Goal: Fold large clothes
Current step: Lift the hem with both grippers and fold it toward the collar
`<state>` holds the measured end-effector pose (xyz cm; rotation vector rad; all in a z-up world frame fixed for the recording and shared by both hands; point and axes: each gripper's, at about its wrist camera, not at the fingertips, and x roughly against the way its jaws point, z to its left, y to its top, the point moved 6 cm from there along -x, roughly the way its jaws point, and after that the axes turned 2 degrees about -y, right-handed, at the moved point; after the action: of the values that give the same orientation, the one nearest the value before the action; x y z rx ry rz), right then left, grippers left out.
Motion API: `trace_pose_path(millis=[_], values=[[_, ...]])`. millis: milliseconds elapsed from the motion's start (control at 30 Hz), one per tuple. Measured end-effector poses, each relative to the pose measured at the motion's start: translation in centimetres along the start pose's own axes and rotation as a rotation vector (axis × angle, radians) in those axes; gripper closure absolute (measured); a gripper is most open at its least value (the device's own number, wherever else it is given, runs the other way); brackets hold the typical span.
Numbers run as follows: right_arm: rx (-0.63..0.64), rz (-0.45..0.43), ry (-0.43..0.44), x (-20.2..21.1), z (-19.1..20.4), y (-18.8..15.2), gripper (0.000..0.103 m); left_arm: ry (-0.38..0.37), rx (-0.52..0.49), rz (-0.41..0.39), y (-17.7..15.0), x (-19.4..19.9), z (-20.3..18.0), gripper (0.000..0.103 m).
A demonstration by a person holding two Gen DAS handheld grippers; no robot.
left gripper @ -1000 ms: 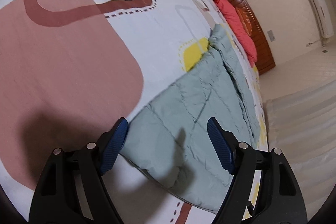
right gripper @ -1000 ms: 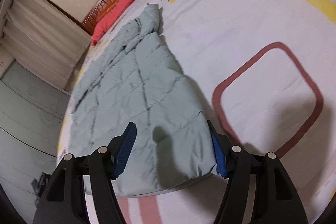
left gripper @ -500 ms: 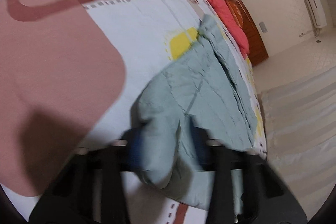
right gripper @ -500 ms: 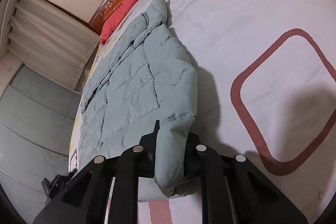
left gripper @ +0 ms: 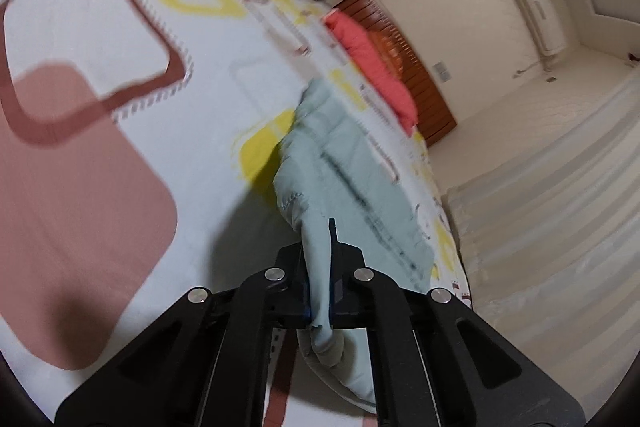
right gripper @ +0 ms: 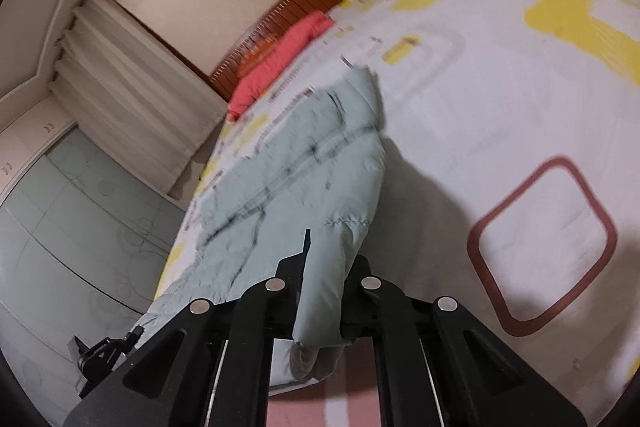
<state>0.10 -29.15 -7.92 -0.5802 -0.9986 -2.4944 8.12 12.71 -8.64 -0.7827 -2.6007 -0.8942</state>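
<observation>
2 grippers have hold of the near end of a pale green quilted jacket (left gripper: 340, 163) that lies lengthwise on a patterned bed (left gripper: 120, 75). The left gripper (left gripper: 318, 287) has its jaws pinched tight on a bunched fold of the fabric at the jacket's near left corner, and the right gripper (right gripper: 320, 291) has its jaws clamped the same way on the near right corner. Both sets of jaws have just been closing, with the jacket's hem between them, and nothing of the pads shows past the cloth.

In both wrist views the gripped corners stand clear of the bed, with a dark shadow under the raised cloth, while the rest of the jacket rests flat on the bedcover. Its long axis runs straight away from the jaws toward the wooden headboard (left gripper: 416, 87), where a coral pillow (left gripper: 372, 63) sits just beyond the far end. Neither hand is nearer; they hold matching corners side by side.

That layout suggests the coming move is to carry the near edge forward along the long axis and lay it over the far half. The 2 corners would need to travel level with each other, or the fold will likely land skewed. Puffy fabric may slip or spring back.
</observation>
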Motion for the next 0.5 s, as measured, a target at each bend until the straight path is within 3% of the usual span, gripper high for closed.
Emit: trace_pose_path(millis=[300, 500], values=[[0.041, -0.084, 0.079, 5.4, 3.2, 2.2, 0.096, -0.096, -0.09, -0.08, 2.1, 6.1, -5.3, 0.099], [0.039, -0.081, 0.108, 1.9, 4.0, 5.8, 0.096, -0.084, -0.118, -0.072, 5.2, 1.6, -6.4, 0.099]])
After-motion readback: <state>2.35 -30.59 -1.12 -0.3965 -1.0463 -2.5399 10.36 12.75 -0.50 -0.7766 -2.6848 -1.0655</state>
